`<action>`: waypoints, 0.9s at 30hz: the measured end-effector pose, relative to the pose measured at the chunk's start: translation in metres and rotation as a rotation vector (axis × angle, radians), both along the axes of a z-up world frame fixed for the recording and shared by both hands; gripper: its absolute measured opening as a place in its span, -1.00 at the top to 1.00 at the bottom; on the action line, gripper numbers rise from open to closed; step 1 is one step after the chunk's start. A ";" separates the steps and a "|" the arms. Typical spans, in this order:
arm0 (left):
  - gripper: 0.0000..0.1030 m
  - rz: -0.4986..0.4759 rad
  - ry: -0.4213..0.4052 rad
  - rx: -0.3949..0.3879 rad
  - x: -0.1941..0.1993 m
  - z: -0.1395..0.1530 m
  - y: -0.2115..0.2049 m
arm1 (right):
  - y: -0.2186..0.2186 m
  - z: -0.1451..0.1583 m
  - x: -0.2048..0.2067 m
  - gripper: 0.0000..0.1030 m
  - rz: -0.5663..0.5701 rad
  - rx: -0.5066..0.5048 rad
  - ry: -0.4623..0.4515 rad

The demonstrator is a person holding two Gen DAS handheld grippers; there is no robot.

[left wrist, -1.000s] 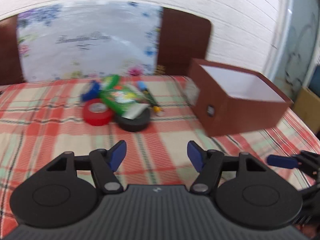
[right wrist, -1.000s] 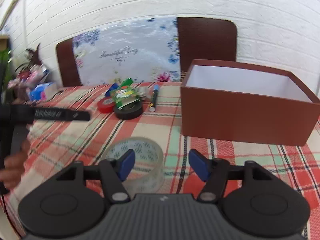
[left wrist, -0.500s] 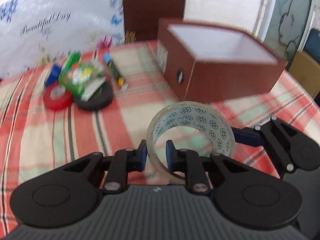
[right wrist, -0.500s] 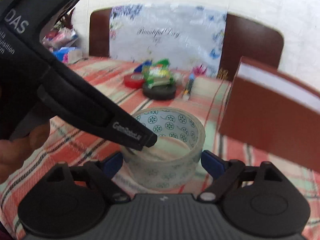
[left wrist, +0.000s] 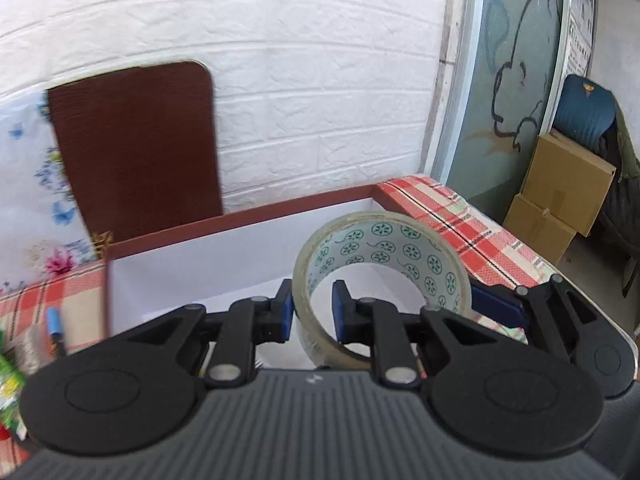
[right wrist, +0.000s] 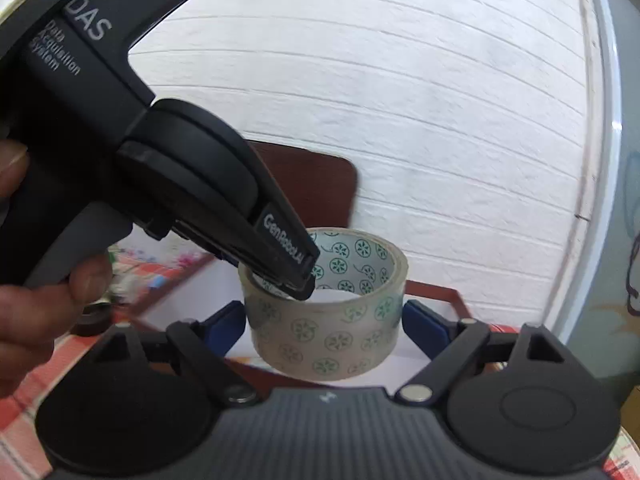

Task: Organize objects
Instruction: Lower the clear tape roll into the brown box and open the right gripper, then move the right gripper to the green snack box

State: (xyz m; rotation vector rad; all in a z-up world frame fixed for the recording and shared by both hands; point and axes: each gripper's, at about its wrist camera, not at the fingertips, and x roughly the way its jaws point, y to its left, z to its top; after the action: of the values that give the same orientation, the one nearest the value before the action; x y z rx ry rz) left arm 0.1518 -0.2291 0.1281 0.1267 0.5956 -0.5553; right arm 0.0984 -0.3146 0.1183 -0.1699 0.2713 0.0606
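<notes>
My left gripper [left wrist: 311, 312] is clenched on the wall of the clear tape roll [left wrist: 380, 276], held over the brown box [left wrist: 240, 216]. My right gripper [right wrist: 324, 322] sits spread wide around the roll; I cannot tell if its pads touch. The box floor is mostly hidden. The marker [left wrist: 54, 322] is cut off by the box wall.

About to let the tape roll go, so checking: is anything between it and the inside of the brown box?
Nothing visible blocks it. The left tongs pinch the wall of the tape roll, held over the brown box, whose white interior looks bare beneath. The right tongs flank the roll, open, beside rather than beneath it.
</notes>
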 end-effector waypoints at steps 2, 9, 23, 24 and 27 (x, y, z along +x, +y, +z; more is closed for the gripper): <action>0.43 -0.001 0.012 0.029 0.008 -0.008 -0.019 | -0.017 -0.008 0.016 -0.72 -0.031 0.015 0.037; 0.23 0.032 0.002 0.063 0.004 -0.017 -0.016 | -0.045 -0.024 0.011 -0.80 -0.104 0.112 0.025; 0.11 0.217 -0.043 0.102 -0.066 -0.023 0.115 | 0.010 -0.028 -0.064 -0.80 -0.033 0.347 0.082; 0.11 0.243 -0.020 0.117 -0.065 -0.030 0.126 | 0.019 -0.033 -0.060 -0.79 -0.016 0.360 0.127; 0.11 0.343 0.051 0.157 -0.061 -0.051 0.166 | 0.046 -0.047 -0.054 -0.79 0.050 0.392 0.237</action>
State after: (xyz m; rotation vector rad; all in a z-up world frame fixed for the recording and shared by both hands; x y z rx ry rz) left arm 0.0910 -0.0630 0.0769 0.1548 0.6931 -0.1793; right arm 0.0448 -0.2688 0.0710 0.2221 0.4856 0.1823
